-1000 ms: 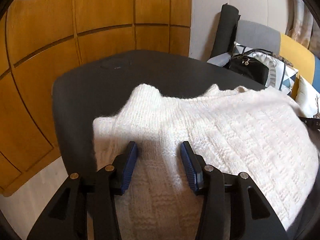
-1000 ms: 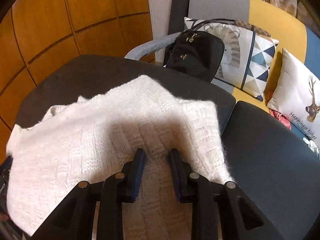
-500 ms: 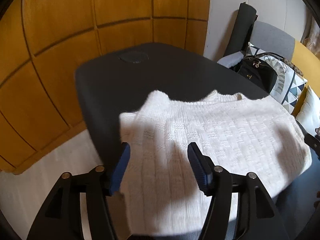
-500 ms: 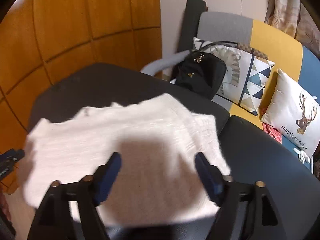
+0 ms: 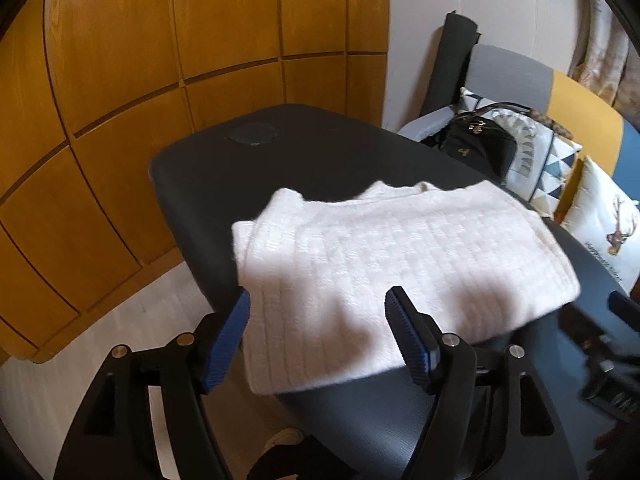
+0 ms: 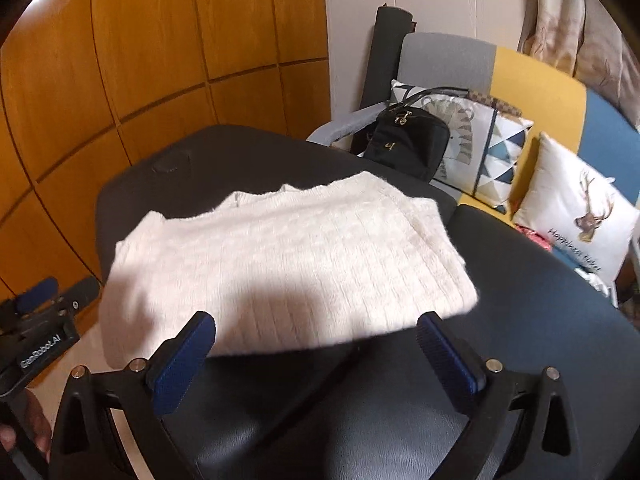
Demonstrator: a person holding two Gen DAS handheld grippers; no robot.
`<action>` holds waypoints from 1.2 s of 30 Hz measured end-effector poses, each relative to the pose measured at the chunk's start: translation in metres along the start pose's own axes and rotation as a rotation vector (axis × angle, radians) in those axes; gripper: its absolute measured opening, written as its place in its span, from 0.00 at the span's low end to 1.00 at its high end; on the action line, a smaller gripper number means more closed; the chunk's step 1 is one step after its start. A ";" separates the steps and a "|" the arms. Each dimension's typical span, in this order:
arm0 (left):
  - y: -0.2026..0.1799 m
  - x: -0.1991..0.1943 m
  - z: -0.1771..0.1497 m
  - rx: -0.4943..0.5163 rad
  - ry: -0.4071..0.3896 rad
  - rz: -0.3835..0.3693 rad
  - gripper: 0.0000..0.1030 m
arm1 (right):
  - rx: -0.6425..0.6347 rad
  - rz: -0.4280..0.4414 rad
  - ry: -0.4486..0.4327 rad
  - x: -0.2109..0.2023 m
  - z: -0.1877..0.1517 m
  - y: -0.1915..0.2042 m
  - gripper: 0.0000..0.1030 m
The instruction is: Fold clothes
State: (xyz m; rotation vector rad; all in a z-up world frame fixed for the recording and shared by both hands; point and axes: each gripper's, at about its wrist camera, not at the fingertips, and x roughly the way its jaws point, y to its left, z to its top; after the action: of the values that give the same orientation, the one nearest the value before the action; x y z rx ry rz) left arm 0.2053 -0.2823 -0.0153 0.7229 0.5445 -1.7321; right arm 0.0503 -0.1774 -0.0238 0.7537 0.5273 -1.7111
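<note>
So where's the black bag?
In the right wrist view the bag sits upper right, beyond the table, against the patterned pillow.

Folded white sweater (image 5: 396, 256) on black table (image 5: 320, 152)

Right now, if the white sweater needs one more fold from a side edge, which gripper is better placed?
Left, marginally. The left gripper has its open jaws over the sweater's near left edge, while the right gripper hangs open over bare black table, short of the fabric.
</note>
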 end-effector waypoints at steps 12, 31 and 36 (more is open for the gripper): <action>-0.005 -0.032 -0.005 -0.015 -0.040 -0.041 0.71 | -0.049 -0.059 -0.179 -0.044 -0.005 0.024 1.00; -0.001 -0.035 -0.006 -0.042 -0.060 -0.012 0.71 | -0.098 -0.066 -0.170 -0.036 -0.006 0.038 1.00; -0.002 -0.035 -0.008 -0.037 -0.070 -0.006 0.71 | -0.088 -0.078 -0.164 -0.033 -0.005 0.034 1.00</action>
State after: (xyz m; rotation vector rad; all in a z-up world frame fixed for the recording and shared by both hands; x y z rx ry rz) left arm 0.2111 -0.2525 0.0045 0.6327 0.5300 -1.7411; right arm 0.0889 -0.1604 -0.0019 0.5306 0.5196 -1.7917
